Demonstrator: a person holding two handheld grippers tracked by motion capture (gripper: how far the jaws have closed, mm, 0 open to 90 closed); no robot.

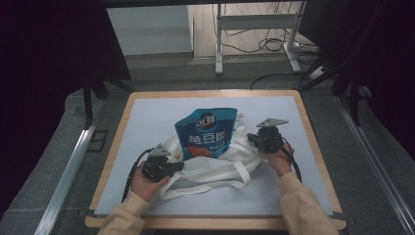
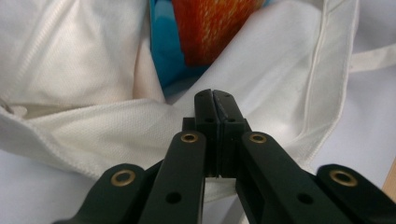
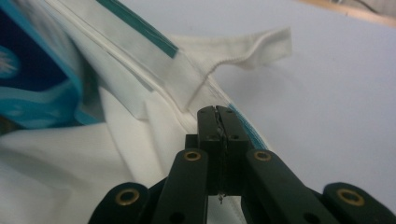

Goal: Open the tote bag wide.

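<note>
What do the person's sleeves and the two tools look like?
Both sleeves are pale yellow. The left tool and right tool are black, each topped by a grey three-cornered plate with a black cable trailing. Close up, the jaw links carry brass-ringed holes.

Blue pouch (image 1: 208,133) is blocking the white bag (image 1: 215,166) mouth centrally; bare table (image 1: 147,117) is lying open all around.

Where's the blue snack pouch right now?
In the high view the blue pouch stands mid-table, its lower part inside the white tote bag, between the left gripper and right gripper.
</note>
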